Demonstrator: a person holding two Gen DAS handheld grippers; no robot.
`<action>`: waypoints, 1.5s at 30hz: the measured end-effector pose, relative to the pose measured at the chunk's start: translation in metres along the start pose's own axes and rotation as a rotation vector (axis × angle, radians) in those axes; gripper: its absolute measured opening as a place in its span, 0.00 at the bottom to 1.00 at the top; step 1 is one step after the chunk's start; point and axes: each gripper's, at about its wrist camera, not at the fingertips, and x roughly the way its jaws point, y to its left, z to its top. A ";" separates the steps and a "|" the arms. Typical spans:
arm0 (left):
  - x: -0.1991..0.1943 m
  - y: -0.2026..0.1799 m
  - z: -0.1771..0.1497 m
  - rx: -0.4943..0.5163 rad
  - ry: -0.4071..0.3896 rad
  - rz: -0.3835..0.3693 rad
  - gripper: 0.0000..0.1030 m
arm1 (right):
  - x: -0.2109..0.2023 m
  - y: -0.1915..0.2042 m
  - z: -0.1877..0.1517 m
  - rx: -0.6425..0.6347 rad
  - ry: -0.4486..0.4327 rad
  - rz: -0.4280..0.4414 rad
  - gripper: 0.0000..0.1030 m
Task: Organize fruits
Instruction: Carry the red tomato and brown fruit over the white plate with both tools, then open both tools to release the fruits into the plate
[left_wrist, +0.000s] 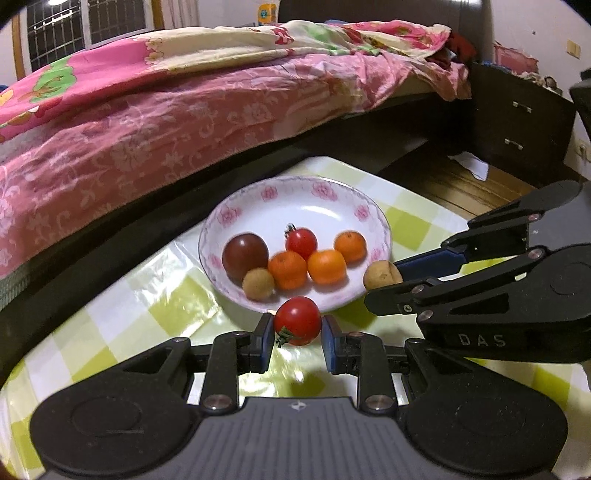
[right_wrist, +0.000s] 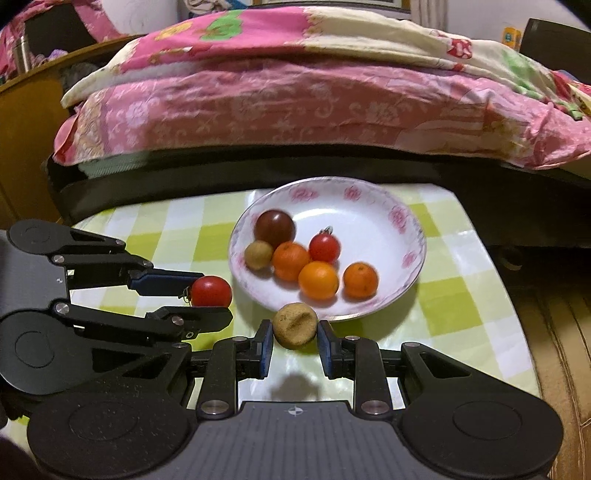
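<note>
1. Left gripper is clamped on a red tomato, held just off the near edge of the plate, above the checked cloth.
2. Right gripper is clamped on a tan longan, also right at the plate's near rim. You can see its shadow on the cloth underneath, so it's up in the air.
3. Both grippers sit side by side in front of the plate, close but not touching as far as I can tell.
4. Fruit count on the plate: six total.
   - three oranges, clustered toward the near side
   - one small red tomato with a stem, behind the oranges
   - one dark, purplish tomato, biggest thing in there
   - one more longan, tucked against the dark tomato and an orange
5. So overall: two red tomatoes, two longans, three oranges, one dark tomato. Eight pieces, two of them in the grippers.
6. Plate is white with pink flowers, on the cloth right next to a bed with pink bedding.
</note>
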 end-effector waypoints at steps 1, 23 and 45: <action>0.002 0.000 0.003 -0.002 -0.003 0.005 0.34 | 0.002 -0.002 0.002 0.008 -0.004 -0.004 0.21; 0.056 0.008 0.040 0.015 -0.029 0.059 0.33 | 0.049 -0.026 0.048 0.028 -0.088 -0.061 0.23; 0.072 0.003 0.050 0.089 -0.077 0.094 0.34 | 0.074 -0.056 0.053 0.105 -0.075 -0.071 0.24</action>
